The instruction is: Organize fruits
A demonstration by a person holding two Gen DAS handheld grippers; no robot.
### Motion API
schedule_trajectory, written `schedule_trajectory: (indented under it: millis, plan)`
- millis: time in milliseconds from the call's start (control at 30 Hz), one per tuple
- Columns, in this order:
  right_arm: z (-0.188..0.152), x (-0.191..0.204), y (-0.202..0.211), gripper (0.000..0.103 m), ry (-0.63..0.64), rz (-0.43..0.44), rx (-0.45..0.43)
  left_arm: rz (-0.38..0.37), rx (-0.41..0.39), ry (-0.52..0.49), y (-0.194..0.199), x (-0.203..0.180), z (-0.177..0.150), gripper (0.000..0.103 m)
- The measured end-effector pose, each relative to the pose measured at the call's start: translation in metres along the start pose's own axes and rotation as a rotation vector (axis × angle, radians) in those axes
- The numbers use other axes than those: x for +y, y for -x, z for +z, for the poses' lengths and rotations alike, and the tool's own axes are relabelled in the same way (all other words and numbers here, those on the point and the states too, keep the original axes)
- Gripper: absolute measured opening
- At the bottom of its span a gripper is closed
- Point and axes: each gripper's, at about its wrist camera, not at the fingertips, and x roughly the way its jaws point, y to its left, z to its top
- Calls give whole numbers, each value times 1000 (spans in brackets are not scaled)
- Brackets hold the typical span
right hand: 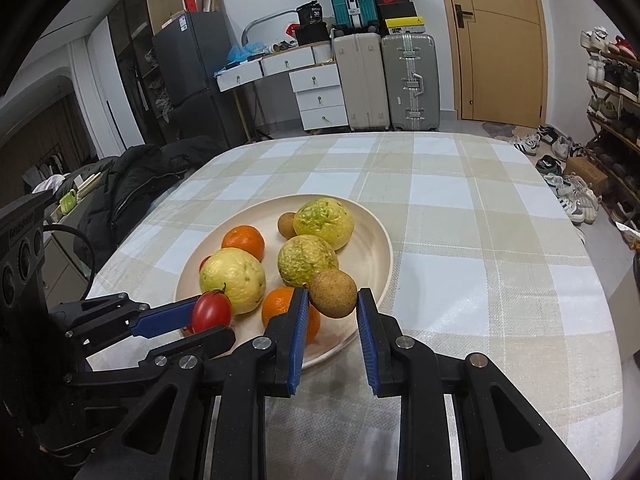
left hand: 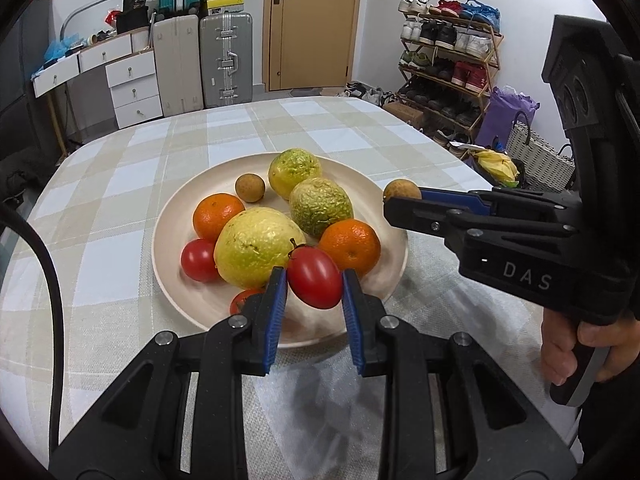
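A pale round plate (left hand: 384, 216) (right hand: 372, 252) on the checked tablecloth holds two oranges (left hand: 350, 246), three yellow-green fruits (left hand: 256, 252), a small brown fruit (left hand: 250, 188) and red tomatoes (left hand: 199, 260). My left gripper (left hand: 314, 280) is shut on an oval red tomato (left hand: 315, 277) (right hand: 211, 311) over the plate's near edge. My right gripper (right hand: 333, 295) is shut on a brown longan (right hand: 333, 293) (left hand: 401, 191) over the plate's right rim. Another tomato (left hand: 241, 300) sits partly hidden behind my left finger.
The table (right hand: 480, 208) has rounded edges. Suitcases (left hand: 226, 60), a drawer unit (left hand: 132, 84) and a door stand beyond it. A shoe rack (left hand: 448, 64) and a woven basket (left hand: 536, 156) stand to the right. A dark coat (right hand: 136, 188) lies left of the table.
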Motion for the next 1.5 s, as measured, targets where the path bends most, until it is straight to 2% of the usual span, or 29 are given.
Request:
schedule_trajectory:
  millis: [467,1067,1167,1233,1300,1400,1467,1500]
  plan:
    - [2,-6,-22,25,-24,-13,32,-18,43,13,-22,6,3,25]
    - [4,-3,-24,25,-18,-14,41,29,28,24,-23,12,6,24]
    - [4,-1,-24,26,-11,-16,43,35,21,29,-22,12,7,24]
    - [4,-2,-22,34,-20,-9,41,39,13,34,-20,13,7,24]
    - [4,-2,-18,37,-16,-17,25,37,9,42,-19,16,7,26]
    - [4,-3,-13,45,-13,-20,15,27,-6,53,-13,20,8,42]
    - [3,-2,-7,53,-4,-18,0,43,-31,60,-5,22,8,71]
    - [2,-1,-4,58,2,-20,-7,54,-52,62,0,22,7,78]
